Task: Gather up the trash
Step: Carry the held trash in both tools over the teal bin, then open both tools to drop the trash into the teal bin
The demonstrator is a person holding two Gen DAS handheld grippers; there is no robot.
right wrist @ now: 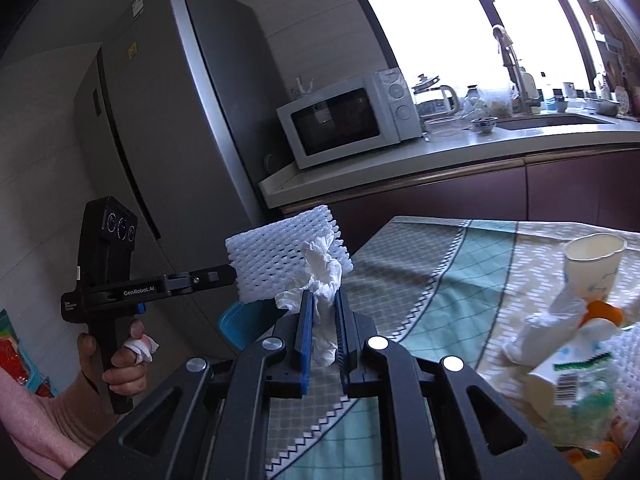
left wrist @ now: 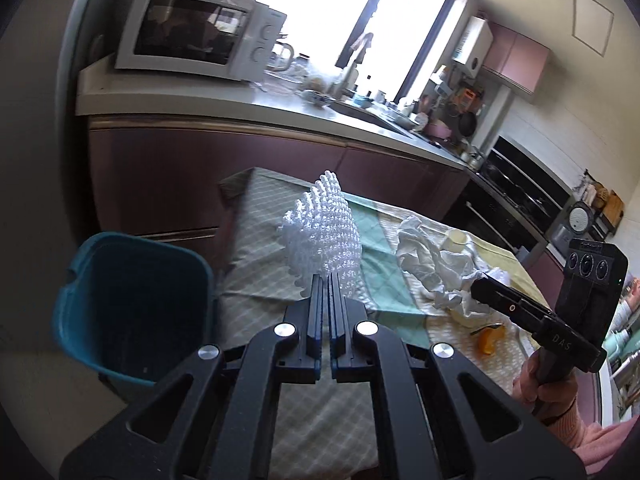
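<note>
My left gripper (left wrist: 326,280) is shut on a white foam fruit net (left wrist: 324,228), which stands up above the cloth-covered table (left wrist: 260,264). A blue trash bin (left wrist: 132,304) sits just left of it, below the table edge. My right gripper (right wrist: 323,300) is shut on a crumpled white tissue (right wrist: 320,276) that sticks out past its blue pads. In the right wrist view the left gripper (right wrist: 232,274) holds the foam net (right wrist: 280,248) just ahead, over the bin (right wrist: 244,324). In the left wrist view the right gripper (left wrist: 478,286) comes in from the right over the table.
On the table lie another crumpled tissue (left wrist: 424,264), a paper cup (right wrist: 592,264), a crushed carton (right wrist: 572,368) and orange peel (left wrist: 490,340). Behind are a counter (left wrist: 240,104) with a microwave (right wrist: 348,120) and a grey fridge (right wrist: 168,120).
</note>
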